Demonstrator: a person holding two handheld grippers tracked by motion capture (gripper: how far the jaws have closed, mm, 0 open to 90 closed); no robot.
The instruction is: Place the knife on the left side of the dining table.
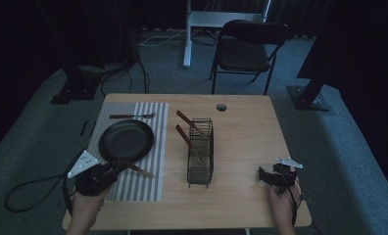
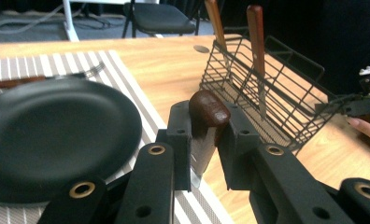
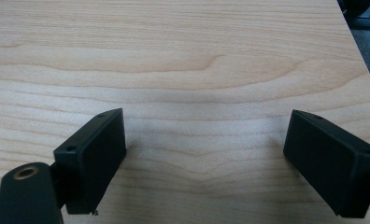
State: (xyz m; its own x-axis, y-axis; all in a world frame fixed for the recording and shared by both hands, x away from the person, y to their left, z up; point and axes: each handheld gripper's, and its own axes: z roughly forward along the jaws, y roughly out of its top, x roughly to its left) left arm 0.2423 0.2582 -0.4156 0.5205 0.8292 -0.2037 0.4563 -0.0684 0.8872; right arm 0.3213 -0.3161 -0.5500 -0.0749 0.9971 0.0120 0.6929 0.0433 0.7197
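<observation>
Left gripper (image 2: 204, 140) low over striped mat (image 1: 133, 188), clamped on knife (image 2: 206, 116); right gripper (image 3: 204, 158) spread wide, hovering over bare tabletop (image 3: 197, 56).

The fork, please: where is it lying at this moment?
In the high view, the fork lies on the striped placemat at the table's far left, just beyond the black plate.

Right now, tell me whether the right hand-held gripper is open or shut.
Open. In the right gripper view the right hand-held gripper has its jaws standing wide apart over bare table, with nothing between them.
</observation>
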